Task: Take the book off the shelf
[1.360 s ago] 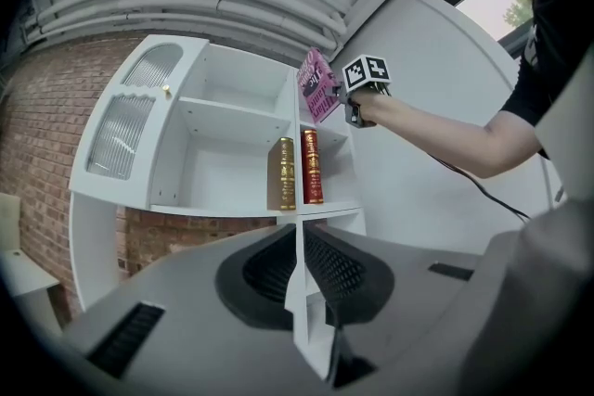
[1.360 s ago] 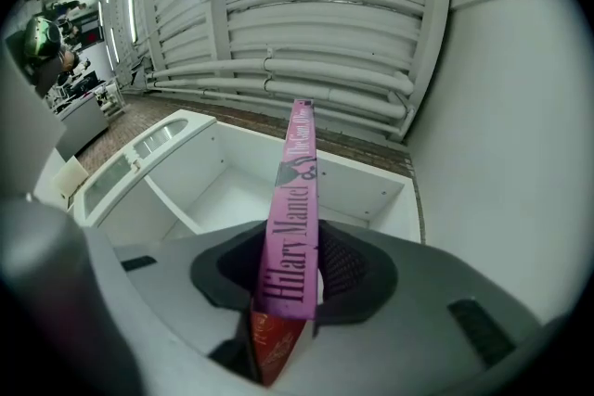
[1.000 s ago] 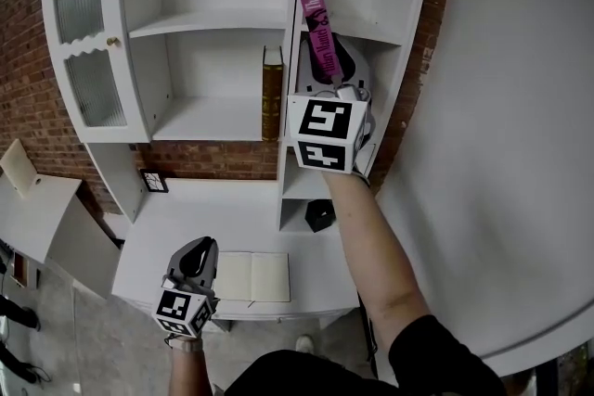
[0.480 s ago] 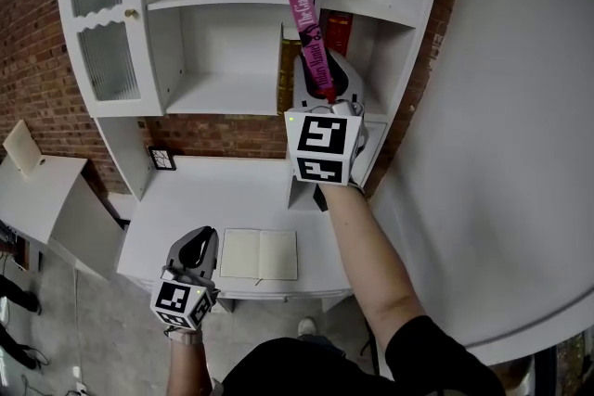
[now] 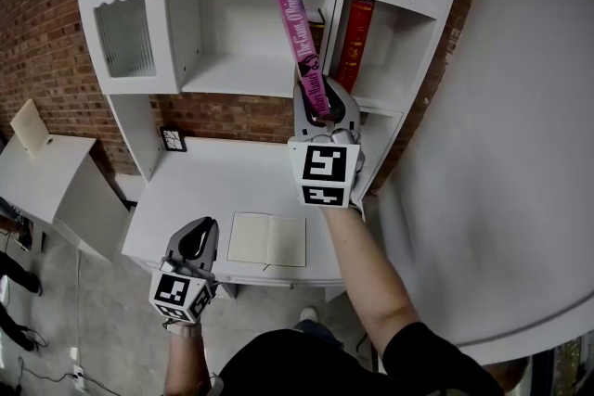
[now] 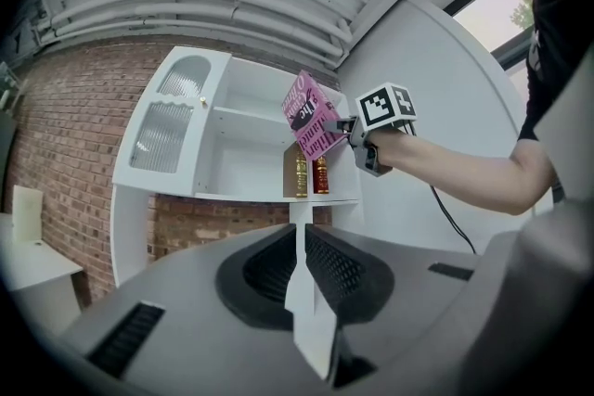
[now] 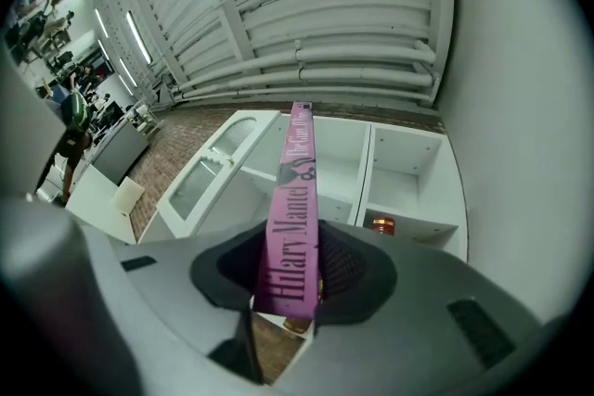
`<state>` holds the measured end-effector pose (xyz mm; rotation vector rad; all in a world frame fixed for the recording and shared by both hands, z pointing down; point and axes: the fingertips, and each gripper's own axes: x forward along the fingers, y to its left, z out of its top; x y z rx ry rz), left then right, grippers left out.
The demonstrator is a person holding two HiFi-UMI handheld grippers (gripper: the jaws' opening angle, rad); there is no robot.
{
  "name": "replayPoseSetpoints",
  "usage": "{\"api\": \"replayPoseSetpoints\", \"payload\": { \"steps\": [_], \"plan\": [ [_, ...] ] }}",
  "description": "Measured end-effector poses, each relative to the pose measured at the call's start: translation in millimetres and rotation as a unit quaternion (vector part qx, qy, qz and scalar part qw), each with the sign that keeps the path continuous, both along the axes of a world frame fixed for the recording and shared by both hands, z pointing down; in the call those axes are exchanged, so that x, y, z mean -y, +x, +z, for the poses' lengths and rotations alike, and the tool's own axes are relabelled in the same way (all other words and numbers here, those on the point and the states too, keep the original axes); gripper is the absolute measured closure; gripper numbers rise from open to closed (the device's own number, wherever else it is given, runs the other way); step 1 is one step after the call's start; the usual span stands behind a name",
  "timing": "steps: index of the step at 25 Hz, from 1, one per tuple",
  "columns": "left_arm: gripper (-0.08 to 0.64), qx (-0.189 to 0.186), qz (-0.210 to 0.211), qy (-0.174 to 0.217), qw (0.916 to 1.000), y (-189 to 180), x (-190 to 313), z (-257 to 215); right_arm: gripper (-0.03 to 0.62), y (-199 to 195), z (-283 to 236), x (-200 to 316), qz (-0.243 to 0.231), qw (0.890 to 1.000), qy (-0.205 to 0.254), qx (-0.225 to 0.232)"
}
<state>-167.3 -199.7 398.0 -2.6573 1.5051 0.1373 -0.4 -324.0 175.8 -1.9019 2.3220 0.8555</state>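
Observation:
A thin pink book [image 5: 295, 23] stands tilted up out of my right gripper [image 5: 318, 103], which is shut on its lower end in front of the white shelf unit [image 5: 237, 74]. In the right gripper view the book's spine [image 7: 295, 218] runs up from between the jaws of my right gripper [image 7: 292, 281]. The book is off the shelf, in the air. A brown book [image 5: 318, 25] and a red book [image 5: 355, 42] stay upright on the shelf behind it. My left gripper [image 5: 193, 241] hangs low at the desk's front edge, shut and holding nothing. Its view shows the pink book [image 6: 311, 111] from below.
An open notebook [image 5: 268, 239] lies on the white desk [image 5: 209, 185] under the shelves. A small framed picture [image 5: 172, 139] leans at the desk's back. A glass cabinet door [image 5: 125, 9] is at the shelf's left. A big white curved wall [image 5: 501, 153] fills the right side.
My right gripper has drawn the pink book back out of the shelf and lower, toward me. The red book now shows in the right compartment. The left gripper has barely moved.

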Motion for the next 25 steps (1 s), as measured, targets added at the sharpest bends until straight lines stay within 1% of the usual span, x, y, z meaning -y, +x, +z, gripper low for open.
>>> {"api": "replayPoseSetpoints", "payload": {
  "steps": [4,11,16,20,25],
  "plan": [
    [0.543,0.005,-0.011,-0.005,0.9999,-6.0,-3.4,4.7,0.446,-12.7,28.4,-6.2,-0.023,1.0,-0.017,-0.004],
    [0.543,0.002,-0.024,-0.011,0.9996,-20.4,-9.1,16.4,0.448,-39.0,77.2,-16.9,-0.081,0.995,-0.051,0.01],
    [0.543,0.0,-0.042,-0.015,0.999,-33.6,-11.5,21.9,0.448,-53.7,106.4,-25.6,-0.125,0.989,-0.073,0.031],
    [0.543,-0.002,-0.056,-0.018,0.9983,-45.6,-14.1,26.8,0.448,-64.1,129.4,-31.6,-0.148,0.984,-0.09,0.042],
    [0.543,-0.001,-0.072,-0.025,0.9971,-58.0,-23.9,34.5,0.448,-77.4,155.7,-41.9,-0.183,0.975,-0.113,0.054]
  ]
}}
